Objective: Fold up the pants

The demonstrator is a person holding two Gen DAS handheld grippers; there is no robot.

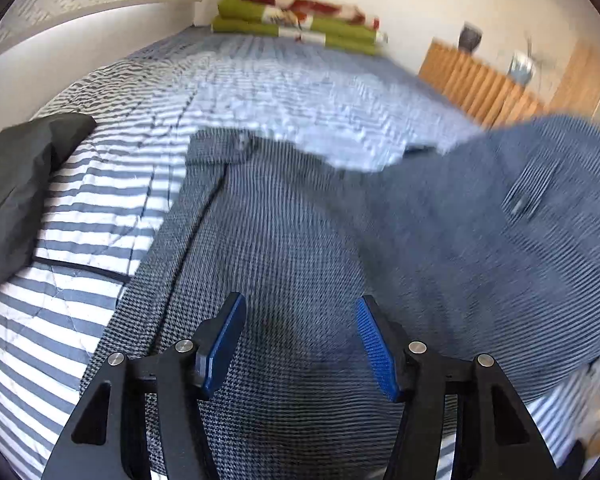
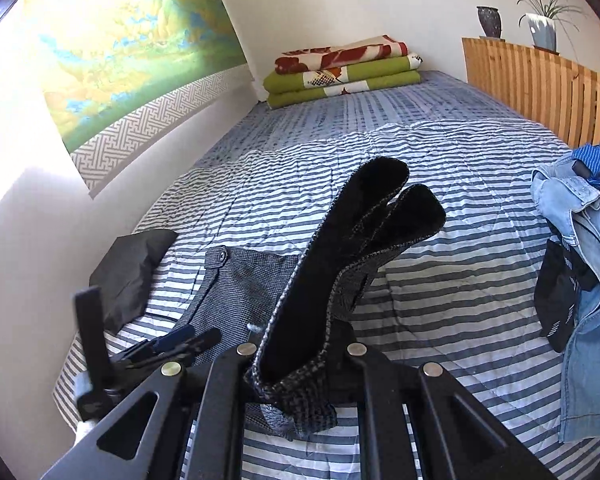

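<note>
Right wrist view: right gripper (image 2: 300,376) fingers clamp pants (image 2: 340,248) hem; left gripper (image 1: 300,344) fingers spread, gripping nothing

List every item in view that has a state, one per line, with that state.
Grey checked pants: partly flat on the bed, one end lifted.
Left hand-held gripper: open above the pants, nothing between the pads.
Right hand-held gripper: shut on the pants' lifted end.
Black garment: folded, by the wall.
Blankets: folded and stacked at the bed's far end.
Denim clothes: unfolded heap at the bed's right edge.
</note>
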